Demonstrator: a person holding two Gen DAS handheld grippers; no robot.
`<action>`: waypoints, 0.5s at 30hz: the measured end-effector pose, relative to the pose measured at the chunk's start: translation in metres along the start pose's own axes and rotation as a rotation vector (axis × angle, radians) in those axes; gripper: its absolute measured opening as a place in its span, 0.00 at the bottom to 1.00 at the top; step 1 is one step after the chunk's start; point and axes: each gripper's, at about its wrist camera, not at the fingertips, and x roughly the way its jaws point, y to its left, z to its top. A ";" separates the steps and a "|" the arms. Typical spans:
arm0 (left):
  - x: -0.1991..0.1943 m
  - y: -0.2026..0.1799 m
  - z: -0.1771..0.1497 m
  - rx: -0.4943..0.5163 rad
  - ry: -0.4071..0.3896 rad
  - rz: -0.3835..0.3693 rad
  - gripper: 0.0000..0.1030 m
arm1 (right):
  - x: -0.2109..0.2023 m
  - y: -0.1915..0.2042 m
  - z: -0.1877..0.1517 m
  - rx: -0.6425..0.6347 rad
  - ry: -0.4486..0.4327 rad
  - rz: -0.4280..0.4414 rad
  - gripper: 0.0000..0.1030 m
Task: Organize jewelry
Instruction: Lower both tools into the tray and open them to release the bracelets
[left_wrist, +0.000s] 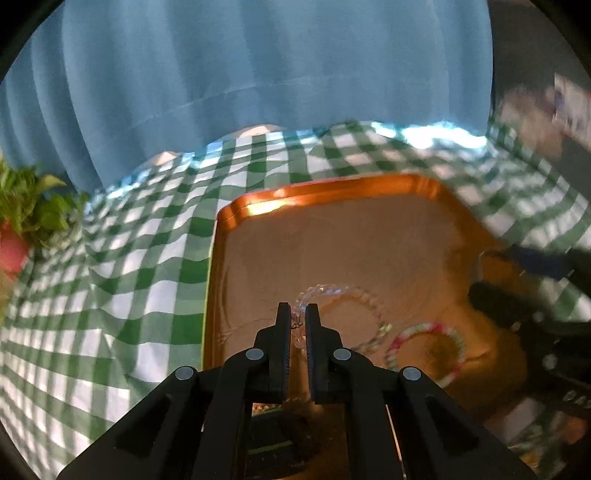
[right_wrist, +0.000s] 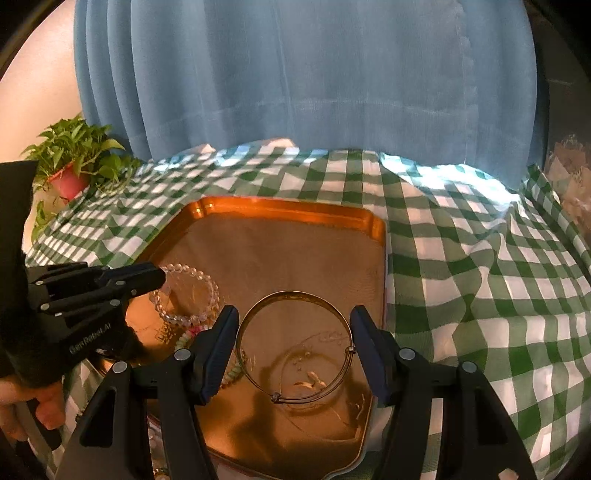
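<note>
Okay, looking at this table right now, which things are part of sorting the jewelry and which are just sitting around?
Part of the job:
- clear bead bracelet, pinched in the left gripper
- gold bangle, spanning the right gripper
- pink, white and green bracelet, lying on the tray
- copper tray

Just lying about:
- potted plant
- checked tablecloth
- blue curtain

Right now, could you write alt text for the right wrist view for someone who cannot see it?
A thin gold bangle is clamped across its width between the right gripper fingers, above a copper tray on a green checked cloth. At left, the left gripper pinches a clear bead bracelet.
</note>
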 end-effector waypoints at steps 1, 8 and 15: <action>0.001 0.000 -0.001 -0.002 0.013 -0.006 0.08 | 0.002 0.000 -0.001 -0.001 0.012 -0.005 0.57; -0.005 -0.003 0.000 -0.004 0.013 -0.017 0.10 | 0.010 -0.008 -0.003 0.030 0.069 0.006 0.63; -0.014 -0.007 0.002 -0.033 0.018 -0.074 0.65 | 0.002 -0.006 -0.004 0.012 0.045 0.006 0.76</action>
